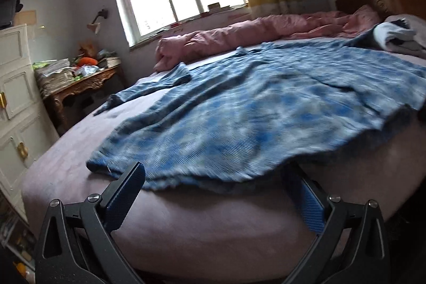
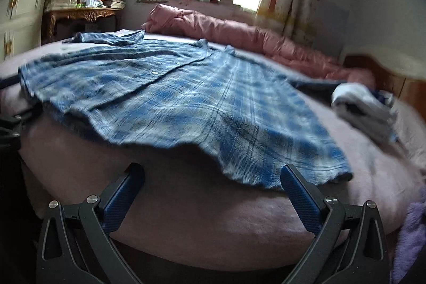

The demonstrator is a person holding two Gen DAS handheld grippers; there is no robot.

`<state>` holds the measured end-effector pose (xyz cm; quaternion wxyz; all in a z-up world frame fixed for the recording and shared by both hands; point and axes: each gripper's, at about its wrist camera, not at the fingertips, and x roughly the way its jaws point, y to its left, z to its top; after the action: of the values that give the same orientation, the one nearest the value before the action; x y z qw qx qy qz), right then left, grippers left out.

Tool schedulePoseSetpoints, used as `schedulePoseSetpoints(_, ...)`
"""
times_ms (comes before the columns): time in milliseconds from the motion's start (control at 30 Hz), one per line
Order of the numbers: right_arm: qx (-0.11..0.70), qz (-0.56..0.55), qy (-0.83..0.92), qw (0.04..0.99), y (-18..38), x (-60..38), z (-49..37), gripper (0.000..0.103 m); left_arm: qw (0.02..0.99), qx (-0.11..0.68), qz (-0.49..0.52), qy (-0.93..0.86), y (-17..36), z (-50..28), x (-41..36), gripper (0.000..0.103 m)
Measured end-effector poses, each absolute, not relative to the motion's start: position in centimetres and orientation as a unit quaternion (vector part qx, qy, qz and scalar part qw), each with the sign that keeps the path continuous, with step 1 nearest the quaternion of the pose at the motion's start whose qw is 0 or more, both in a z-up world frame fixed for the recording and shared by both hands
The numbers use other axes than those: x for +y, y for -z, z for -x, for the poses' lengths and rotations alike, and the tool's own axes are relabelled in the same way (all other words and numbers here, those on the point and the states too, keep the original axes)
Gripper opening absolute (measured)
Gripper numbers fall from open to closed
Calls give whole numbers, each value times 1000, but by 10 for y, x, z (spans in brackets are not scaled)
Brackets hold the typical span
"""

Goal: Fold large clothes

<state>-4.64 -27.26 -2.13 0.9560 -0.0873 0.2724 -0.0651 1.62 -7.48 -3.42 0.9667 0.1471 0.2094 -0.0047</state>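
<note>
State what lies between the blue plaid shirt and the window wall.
A rumpled pink quilt lies along the bed's far side, beyond the blue plaid shirt, clearest in the right wrist view.

One blue plaid shirt [image 1: 266,108] lies on one bed [image 1: 199,230], with one pink quilt [image 1: 239,36] and one small pile of folded clothes [image 1: 396,37]. Two grippers show: left gripper [image 1: 215,177] and right gripper [image 2: 213,175].

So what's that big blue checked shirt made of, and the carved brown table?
The blue checked shirt looks like soft woven cotton or flannel: matte, fuzzy, draping in wrinkles. The carved brown table looks like varnished wood, with a slight sheen on its carving.
</note>
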Motion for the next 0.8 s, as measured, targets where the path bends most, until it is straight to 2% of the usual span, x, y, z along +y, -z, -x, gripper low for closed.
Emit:
schedulePoseSetpoints(67, 268, 122, 123, 948, 17, -279, 37, 98, 966, 197, -165, -12, 31, -22, -73, 85)
schedulePoseSetpoints(100, 270, 134, 136, 944, 17, -283, 33, 92, 965, 193, -175, -14, 30, -25, -73, 67)
schedulePoseSetpoints(133, 278, 134, 139, 941, 15, -291, 27, 69, 964, 195, -180, -12, 28, -27, -73, 38)
schedulePoseSetpoints(167, 287, 116, 121, 943, 13, -299, 23, 37, 961, 204, -185, -4, 27, -32, -72, 16)
schedulePoseSetpoints(200, 299, 94, 96, 945, 10, -307, 19, 22, 959, 215, -186, 1, 25, -38, -71, 2)
schedulePoseSetpoints(233, 305, 84, 84, 945, 7, -313, 16, 5, 958, 222, -180, 12, 20, -44, -67, 2)
schedulePoseSetpoints(367, 289, 90, 63, 951, -19, -322, 2, 5, 958, 247, -140, 41, -14, -75, -52, 2)
schedulePoseSetpoints(533, 300, 113, 61, 945, -49, -320, -68, 5, 943, 297, -137, 61, -46, -153, -59, 2)
schedulePoseSetpoints(700, 337, 130, 64, 930, -50, -317, -149, 5, 918, 366, -129, 82, -38, -232, -63, 2)
schedulePoseSetpoints(800, 355, 124, 54, 925, -40, -320, -177, 5, 911, 372, -151, 92, -20, -255, -72, 2)
